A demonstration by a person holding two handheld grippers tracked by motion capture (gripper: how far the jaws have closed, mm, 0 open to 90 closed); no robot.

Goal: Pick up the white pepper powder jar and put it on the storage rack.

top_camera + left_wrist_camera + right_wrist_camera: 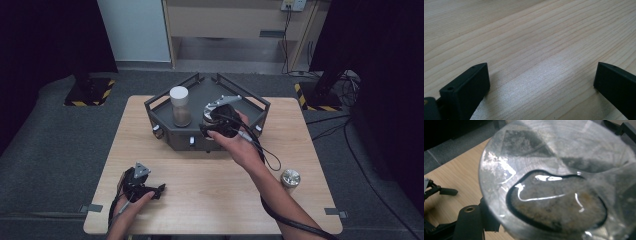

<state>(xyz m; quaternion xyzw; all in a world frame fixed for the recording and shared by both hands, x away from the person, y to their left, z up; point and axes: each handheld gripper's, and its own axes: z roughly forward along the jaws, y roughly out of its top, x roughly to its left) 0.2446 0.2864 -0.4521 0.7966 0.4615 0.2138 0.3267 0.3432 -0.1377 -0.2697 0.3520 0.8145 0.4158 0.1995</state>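
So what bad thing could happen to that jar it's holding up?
The right hand-held gripper holds a clear jar of brownish powder tilted over the dark tray. It might slip and drop onto the tray. If swung left, it could knock over the white-lidded jar standing there. Whether its own lid is on cannot be told; if not, powder could spill.

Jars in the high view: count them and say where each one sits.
2. A white-lidded jar stands upright at the left inside the dark tray. An open jar is clamped in the right gripper above that tray. Others may be hidden behind the hand.
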